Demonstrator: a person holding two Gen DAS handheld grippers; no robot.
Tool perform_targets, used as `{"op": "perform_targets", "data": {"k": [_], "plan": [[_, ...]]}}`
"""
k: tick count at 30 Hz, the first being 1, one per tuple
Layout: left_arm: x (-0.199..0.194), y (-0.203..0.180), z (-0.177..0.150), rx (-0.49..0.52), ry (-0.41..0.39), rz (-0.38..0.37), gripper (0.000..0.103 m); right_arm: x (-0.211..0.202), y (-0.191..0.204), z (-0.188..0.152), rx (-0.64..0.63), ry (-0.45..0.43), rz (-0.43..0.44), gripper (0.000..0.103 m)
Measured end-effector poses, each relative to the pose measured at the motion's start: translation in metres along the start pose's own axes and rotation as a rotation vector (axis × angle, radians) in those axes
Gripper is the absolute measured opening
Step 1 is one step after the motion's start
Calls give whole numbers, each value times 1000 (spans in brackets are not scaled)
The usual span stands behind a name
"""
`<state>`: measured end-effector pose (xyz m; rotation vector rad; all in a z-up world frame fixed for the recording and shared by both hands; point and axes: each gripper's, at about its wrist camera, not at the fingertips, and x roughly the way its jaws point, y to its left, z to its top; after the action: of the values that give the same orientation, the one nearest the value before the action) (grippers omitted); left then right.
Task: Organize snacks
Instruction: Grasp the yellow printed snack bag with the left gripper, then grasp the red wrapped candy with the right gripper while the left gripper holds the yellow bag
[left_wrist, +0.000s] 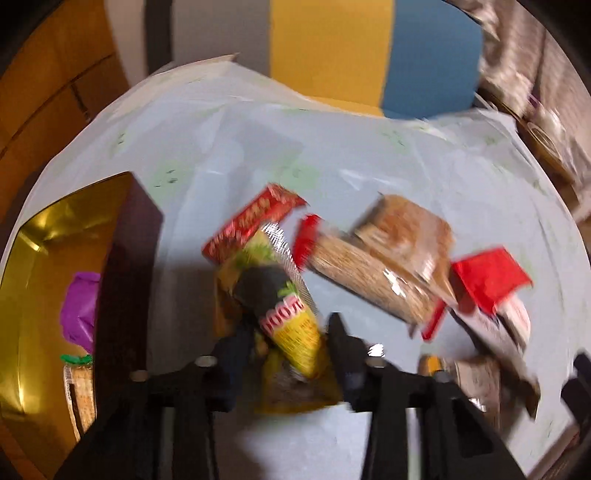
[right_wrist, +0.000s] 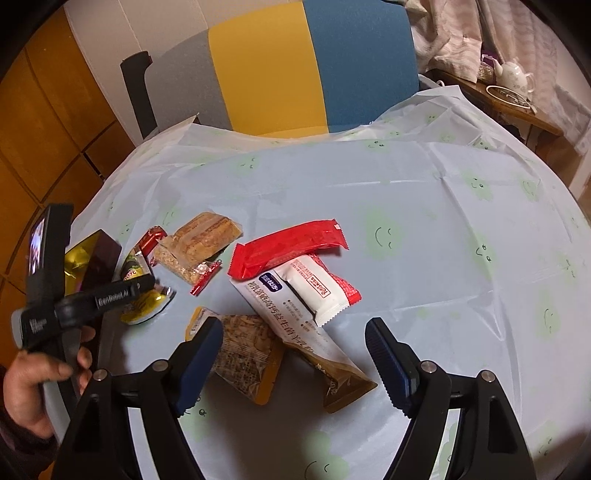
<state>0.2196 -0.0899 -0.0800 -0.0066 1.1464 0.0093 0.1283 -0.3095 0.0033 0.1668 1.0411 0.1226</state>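
Note:
My left gripper (left_wrist: 286, 343) is closed around a yellow and green snack packet (left_wrist: 291, 332), which also shows in the right wrist view (right_wrist: 142, 306). A gold-lined box (left_wrist: 48, 295) stands to its left, holding a purple packet (left_wrist: 79, 310) and a cracker pack (left_wrist: 79, 391). Beyond lie a red packet (left_wrist: 255, 221) and clear-wrapped oat bars (left_wrist: 384, 273). My right gripper (right_wrist: 295, 354) is open above a nut bar packet (right_wrist: 243, 362) and a long white and olive packet (right_wrist: 295, 325). A red wrapper (right_wrist: 291, 247) and a white snack (right_wrist: 317, 291) lie further off.
A pale blue tablecloth (right_wrist: 424, 221) with green smiley faces covers the round table. A yellow, blue and grey chair (right_wrist: 295, 62) stands behind it. A side table with a white teapot (right_wrist: 513, 74) is at the far right. Wooden cabinets are at left.

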Motion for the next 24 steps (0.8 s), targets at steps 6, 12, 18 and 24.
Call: {"op": "perform_targets", "data": {"k": [6, 12, 18, 24], "plan": [[-13, -5, -30, 134, -28, -54, 27, 0, -1, -1, -9, 2, -17, 80], [-37, -5, -82, 314, -72, -101, 27, 2, 6, -3, -54, -2, -16, 80], [-59, 1, -129, 404, -118, -121, 27, 1, 22, -7, -129, -12, 37, 80], [-67, 11, -143, 394, -151, -141, 27, 8, 38, -15, -192, 16, 79, 80]]}}
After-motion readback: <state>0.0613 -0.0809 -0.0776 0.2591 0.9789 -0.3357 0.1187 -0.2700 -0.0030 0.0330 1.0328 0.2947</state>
